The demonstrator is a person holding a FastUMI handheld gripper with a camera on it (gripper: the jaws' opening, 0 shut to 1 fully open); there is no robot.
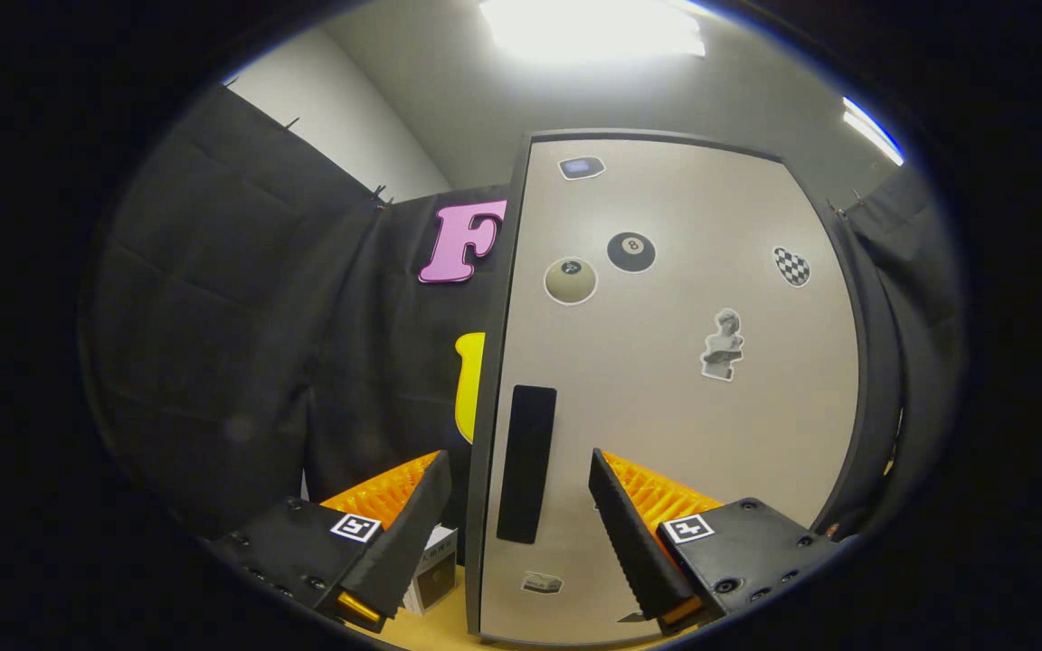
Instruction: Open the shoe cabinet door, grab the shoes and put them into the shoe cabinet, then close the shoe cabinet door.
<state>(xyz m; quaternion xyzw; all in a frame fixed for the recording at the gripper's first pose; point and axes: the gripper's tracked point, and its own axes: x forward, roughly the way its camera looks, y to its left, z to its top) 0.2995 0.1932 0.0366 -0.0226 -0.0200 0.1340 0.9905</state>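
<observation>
The shoe cabinet door (666, 407) is a tall beige panel with a dark frame and several stickers, and it stands close in front of me. A black vertical handle (525, 470) sits near its left edge. My gripper (516, 459) is open. Its fingers straddle the handle and the door's left edge: one finger (403, 533) lies left of the edge, the other (629, 533) lies over the door's face to the right of the handle. Neither finger presses on the handle. I cannot tell whether the door is fully closed.
A small white box (435, 579) rests on a wooden surface (440, 628) just below the left finger, beside the cabinet's foot. Black cloth walls (241, 344) hang to the left of and behind the cabinet. A bright ceiling light (593, 27) shines above.
</observation>
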